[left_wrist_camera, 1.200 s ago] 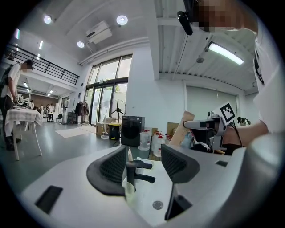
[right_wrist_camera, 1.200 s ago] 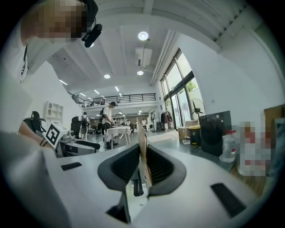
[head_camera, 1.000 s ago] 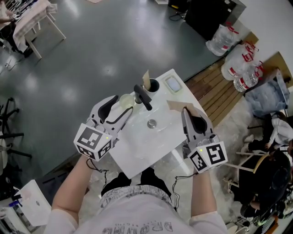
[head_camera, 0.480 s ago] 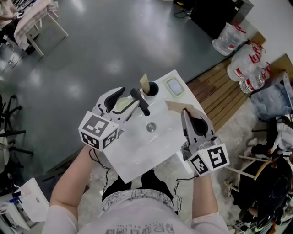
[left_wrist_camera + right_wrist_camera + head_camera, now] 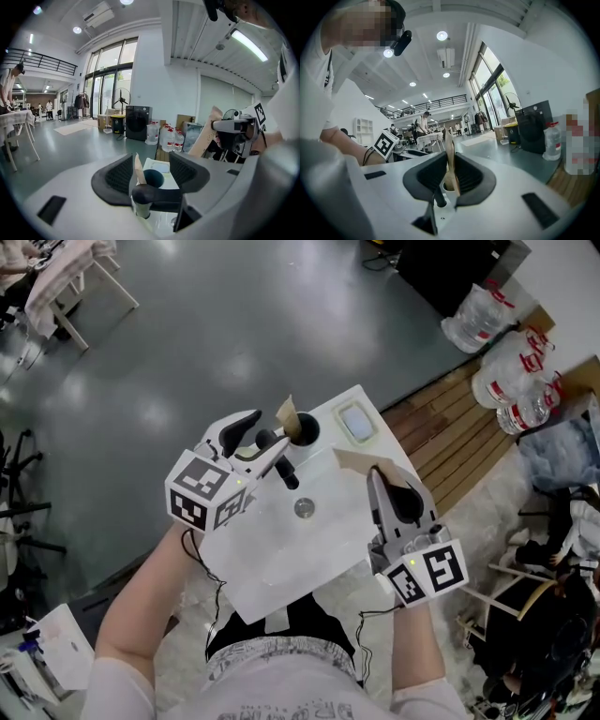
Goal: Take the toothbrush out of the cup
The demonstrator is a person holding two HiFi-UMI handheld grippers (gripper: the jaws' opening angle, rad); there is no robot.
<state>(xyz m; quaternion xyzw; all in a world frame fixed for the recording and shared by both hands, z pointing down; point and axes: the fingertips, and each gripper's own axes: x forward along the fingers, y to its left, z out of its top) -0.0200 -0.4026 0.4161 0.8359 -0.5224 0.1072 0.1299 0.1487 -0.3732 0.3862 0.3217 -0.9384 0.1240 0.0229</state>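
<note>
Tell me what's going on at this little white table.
A person works two handheld grippers over the white table. The left claw is open and pointed at the cup, where a tan stick, probably the toothbrush, stands upright. The right claw is shut on a flat tan piece. Nothing is out of the cup yet.

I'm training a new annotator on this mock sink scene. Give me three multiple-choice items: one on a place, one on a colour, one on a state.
1. Where is the cup?
A. on the floor
B. at the white top's far edge
C. on a chair

2. What colour is the tap?
A. red
B. yellow
C. black

3. How do the left gripper's jaws stand?
A. apart
B. shut on the cup
C. shut on the tap

Answers:
1. B, the head view shows it there.
2. C, it is plainly black.
3. A, its own view shows a gap.
</note>
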